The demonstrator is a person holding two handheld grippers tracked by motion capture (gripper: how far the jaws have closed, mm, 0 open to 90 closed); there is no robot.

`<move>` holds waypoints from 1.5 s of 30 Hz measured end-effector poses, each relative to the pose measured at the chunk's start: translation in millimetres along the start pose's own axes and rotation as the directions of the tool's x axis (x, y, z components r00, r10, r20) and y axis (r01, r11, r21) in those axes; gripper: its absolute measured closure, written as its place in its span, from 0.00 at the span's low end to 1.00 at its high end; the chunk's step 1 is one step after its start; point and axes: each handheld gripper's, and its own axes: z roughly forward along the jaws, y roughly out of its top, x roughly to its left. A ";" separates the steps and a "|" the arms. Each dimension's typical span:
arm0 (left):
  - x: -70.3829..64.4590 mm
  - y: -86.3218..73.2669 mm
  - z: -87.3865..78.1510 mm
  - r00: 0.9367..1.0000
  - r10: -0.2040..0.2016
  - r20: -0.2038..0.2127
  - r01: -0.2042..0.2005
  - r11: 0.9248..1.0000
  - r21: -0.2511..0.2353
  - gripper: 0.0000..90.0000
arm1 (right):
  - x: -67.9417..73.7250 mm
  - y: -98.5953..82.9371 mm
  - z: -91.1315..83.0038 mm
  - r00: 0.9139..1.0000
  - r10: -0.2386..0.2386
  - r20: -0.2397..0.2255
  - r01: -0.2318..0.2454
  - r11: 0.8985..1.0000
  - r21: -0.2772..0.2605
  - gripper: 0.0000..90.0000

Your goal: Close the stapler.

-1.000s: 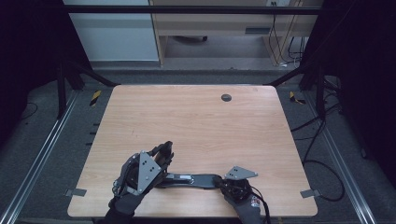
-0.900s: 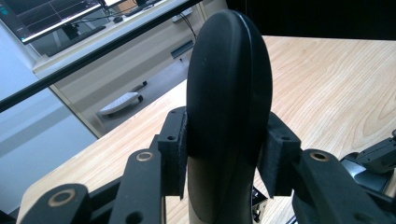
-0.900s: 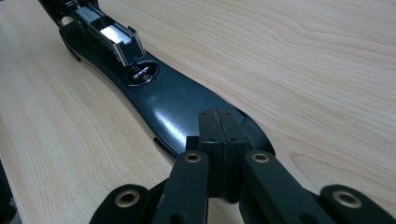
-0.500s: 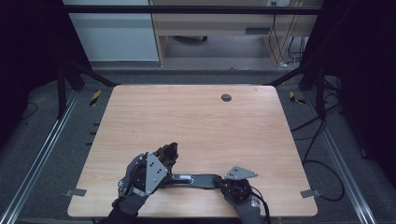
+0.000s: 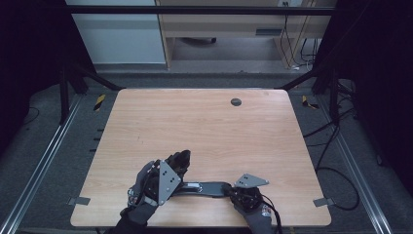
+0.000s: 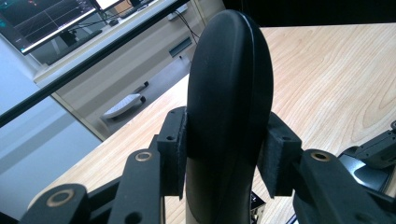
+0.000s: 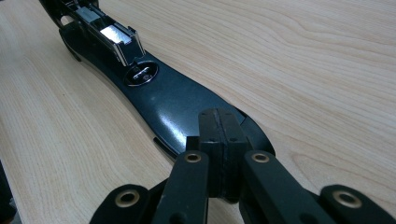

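A black stapler lies opened out near the table's front edge. Its flat base (image 5: 207,187) (image 7: 173,100) rests on the wood, with the metal staple channel (image 7: 112,39) exposed at its far end. My left gripper (image 5: 170,168) (image 6: 229,154) is shut on the stapler's rounded black top arm (image 5: 181,160) (image 6: 229,88), which it holds raised off the base. My right gripper (image 5: 230,189) (image 7: 218,140) is shut, its pads pressed together and their tips resting on the near end of the base.
The wooden table (image 5: 204,126) has a small dark round grommet (image 5: 235,102) near its far edge. Metal rails (image 5: 44,161) run along the floor on both sides, and cables (image 5: 336,170) lie at the right. A desk with monitors stands beyond the table.
My left gripper has shifted slightly to the right with the top arm in its jaws. The right gripper and the base have stayed put.
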 end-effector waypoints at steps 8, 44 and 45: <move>-11.0 2.7 6.1 0.999 0.052 -0.006 -0.052 0.999 0.013 0.64 | 0.2 0.0 -0.1 1.000 0.002 0.000 -0.002 1.000 0.001 1.00; -36.2 4.9 20.7 0.989 0.150 -0.017 -0.150 0.988 0.038 0.63 | 1.0 0.0 0.8 1.000 -0.005 -0.009 0.005 1.000 -0.003 1.00; -37.1 4.9 21.1 0.987 0.158 -0.016 -0.157 0.987 0.042 0.63 | 0.8 0.0 0.9 1.000 -0.008 -0.009 0.008 1.000 -0.005 1.00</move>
